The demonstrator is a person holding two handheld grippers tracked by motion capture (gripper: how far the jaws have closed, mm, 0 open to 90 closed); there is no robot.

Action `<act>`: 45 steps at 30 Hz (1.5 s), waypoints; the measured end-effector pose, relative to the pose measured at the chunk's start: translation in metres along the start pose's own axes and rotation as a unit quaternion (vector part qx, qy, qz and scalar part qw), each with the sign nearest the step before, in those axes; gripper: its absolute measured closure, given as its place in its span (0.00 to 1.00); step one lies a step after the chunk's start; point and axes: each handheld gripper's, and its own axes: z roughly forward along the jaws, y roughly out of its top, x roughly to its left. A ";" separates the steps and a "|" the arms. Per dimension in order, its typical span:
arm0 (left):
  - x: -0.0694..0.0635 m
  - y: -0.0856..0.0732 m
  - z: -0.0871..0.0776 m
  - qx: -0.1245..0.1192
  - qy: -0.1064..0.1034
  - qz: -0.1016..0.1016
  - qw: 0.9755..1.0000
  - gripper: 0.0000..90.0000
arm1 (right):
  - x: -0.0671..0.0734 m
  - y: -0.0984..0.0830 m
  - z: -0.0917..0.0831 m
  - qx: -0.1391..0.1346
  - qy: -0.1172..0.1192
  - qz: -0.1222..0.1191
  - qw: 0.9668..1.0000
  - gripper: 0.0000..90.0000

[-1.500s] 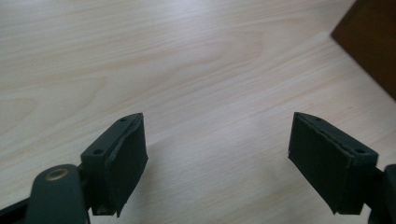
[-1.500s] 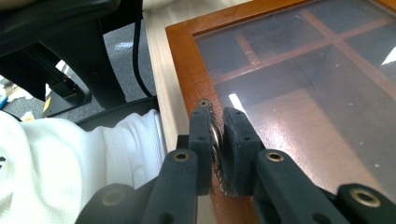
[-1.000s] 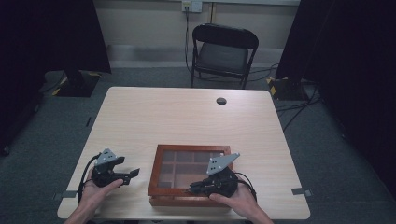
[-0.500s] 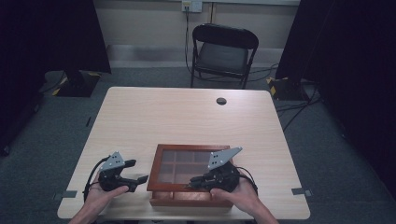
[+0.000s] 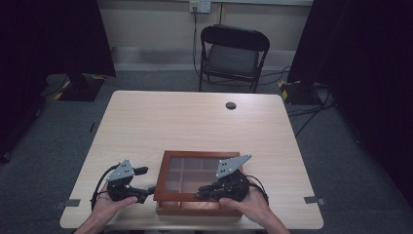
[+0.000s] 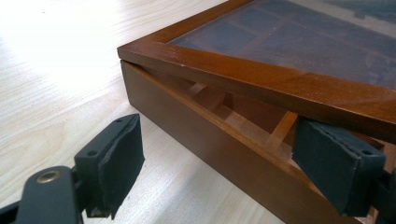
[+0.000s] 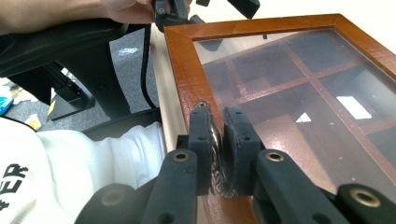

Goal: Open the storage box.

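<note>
We have the glass lid (image 6: 261,70) of the wooden compartment box (image 5: 195,207) barely lifted: our right claw (image 7: 217,140) pinches its metal pull (image 7: 215,144), left claw (image 6: 233,172) wide; full opening remains.

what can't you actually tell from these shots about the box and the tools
- Box contents: in the right gripper view the glass lid reflects glare, so whether the compartments hold anything is unclear.
- Lid handle: the right tool pinches a small metal piece; the pads cover its shape.
- Left tool: one pad sits in the lid gap; contact with the wooden box is cut off at the frame edge.
- Small dark disc in the high view: too small to identify.
</note>
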 end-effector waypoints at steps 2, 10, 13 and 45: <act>0.000 0.000 0.000 0.001 0.001 0.003 1.000 0.18 | 0.000 -0.001 0.000 0.002 0.001 0.001 1.000 0.92; -0.001 0.002 0.000 0.002 0.003 0.007 1.000 0.20 | -0.002 -0.008 -0.006 -0.011 0.001 0.014 1.000 0.81; -0.001 0.003 -0.001 -0.004 0.005 0.011 1.000 0.22 | -0.003 -0.009 -0.015 -0.024 -0.008 0.020 0.999 0.75; -0.001 0.035 0.005 -0.040 -0.022 -0.013 0.999 0.26 | -0.010 -0.036 -0.061 -0.079 -0.109 0.046 0.990 0.26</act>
